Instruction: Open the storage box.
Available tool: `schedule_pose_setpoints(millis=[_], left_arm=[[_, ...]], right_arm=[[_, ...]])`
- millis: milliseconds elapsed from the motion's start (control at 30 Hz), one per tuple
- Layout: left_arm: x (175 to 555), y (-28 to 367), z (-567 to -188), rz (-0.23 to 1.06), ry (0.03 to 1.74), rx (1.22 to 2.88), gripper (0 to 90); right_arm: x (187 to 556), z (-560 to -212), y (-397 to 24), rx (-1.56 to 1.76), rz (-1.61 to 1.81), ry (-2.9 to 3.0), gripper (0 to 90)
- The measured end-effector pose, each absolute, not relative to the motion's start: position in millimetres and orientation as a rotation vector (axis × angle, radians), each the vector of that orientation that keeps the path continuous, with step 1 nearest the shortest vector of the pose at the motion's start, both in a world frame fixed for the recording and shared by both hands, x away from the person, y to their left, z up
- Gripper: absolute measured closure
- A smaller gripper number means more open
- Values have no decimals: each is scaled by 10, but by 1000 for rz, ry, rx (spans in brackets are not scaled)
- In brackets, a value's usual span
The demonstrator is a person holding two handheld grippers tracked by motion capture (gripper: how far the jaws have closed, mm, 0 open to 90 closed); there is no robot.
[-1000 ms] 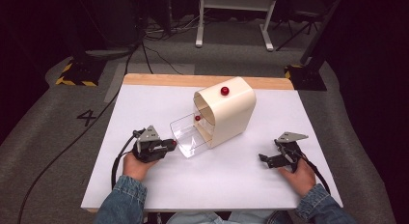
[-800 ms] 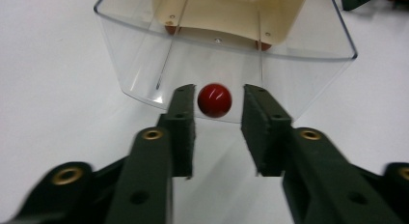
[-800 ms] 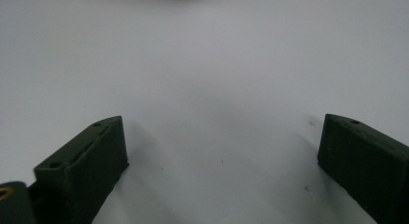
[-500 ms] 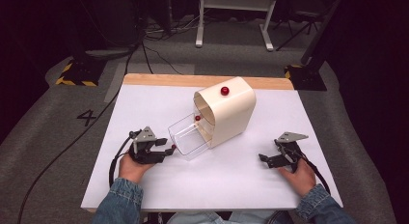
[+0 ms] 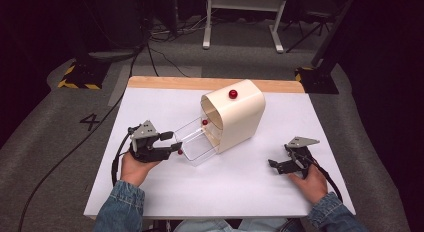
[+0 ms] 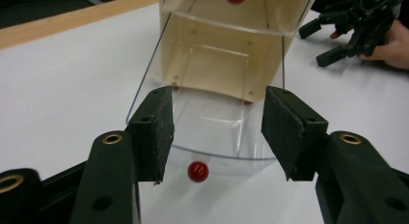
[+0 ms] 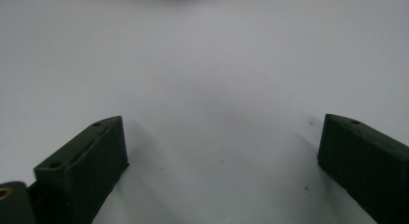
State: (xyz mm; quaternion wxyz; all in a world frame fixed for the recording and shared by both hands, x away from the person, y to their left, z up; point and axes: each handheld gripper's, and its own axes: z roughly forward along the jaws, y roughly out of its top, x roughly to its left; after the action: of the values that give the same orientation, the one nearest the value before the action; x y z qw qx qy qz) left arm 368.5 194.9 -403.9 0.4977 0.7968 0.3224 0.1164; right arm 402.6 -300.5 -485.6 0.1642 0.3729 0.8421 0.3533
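Near the front edge of the white tabletop [image 5: 240, 187], the person's two hands are each holding a gripper. The right gripper [image 5: 281, 166] is resting close to the front-right corner with its jaws spread wide over bare tabletop and nothing between them. It is sitting well apart from everything else.

The left gripper [image 5: 176, 143], toward the left edge, is the nearer one by far to the clear plastic drawer [image 5: 197, 143]. Its jaws are standing wide open and gripping nothing. In the left gripper view they are flanking the drawer's curved front lip, with the small red knob [image 6: 198, 171] on that front lying low between them, just ahead of the gripper.

The drawer is sitting pulled out of the cream cabinet [image 5: 239, 117], its long axis running from the gripper back into the cabinet's open face, toward the tabletop's middle. Any pull or push would likely run along that line.

Farther back, a red ball [image 5: 233, 94] is sitting on the cabinet's top, with another small red ball [image 5: 204, 122] inside the opening.
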Motion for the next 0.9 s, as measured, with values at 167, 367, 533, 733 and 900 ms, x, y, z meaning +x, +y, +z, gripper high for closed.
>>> schedule_pose_setpoints(millis=[167, 367, 533, 733, 900], left_arm=[[3723, 1884, -3938, 278, 771, 1915, 445], [3802, 1760, -3842, 284, 733, 1905, 433], [3910, 1649, -3805, 280, 707, 1861, 414], [4034, 1500, -3840, 270, 684, 1856, 416], [4110, 1445, -3916, 258, 674, 1842, 418]], right_arm=[[4026, -4856, -3005, 1063, 1007, 2401, 35], [4026, -4856, -3006, 1061, 1006, 2401, 36], [4026, -4856, -3006, 1062, 1006, 2401, 36], [4026, -4856, -3005, 1062, 1007, 2401, 36], [4026, -4856, -3005, 1063, 1007, 2401, 36]])
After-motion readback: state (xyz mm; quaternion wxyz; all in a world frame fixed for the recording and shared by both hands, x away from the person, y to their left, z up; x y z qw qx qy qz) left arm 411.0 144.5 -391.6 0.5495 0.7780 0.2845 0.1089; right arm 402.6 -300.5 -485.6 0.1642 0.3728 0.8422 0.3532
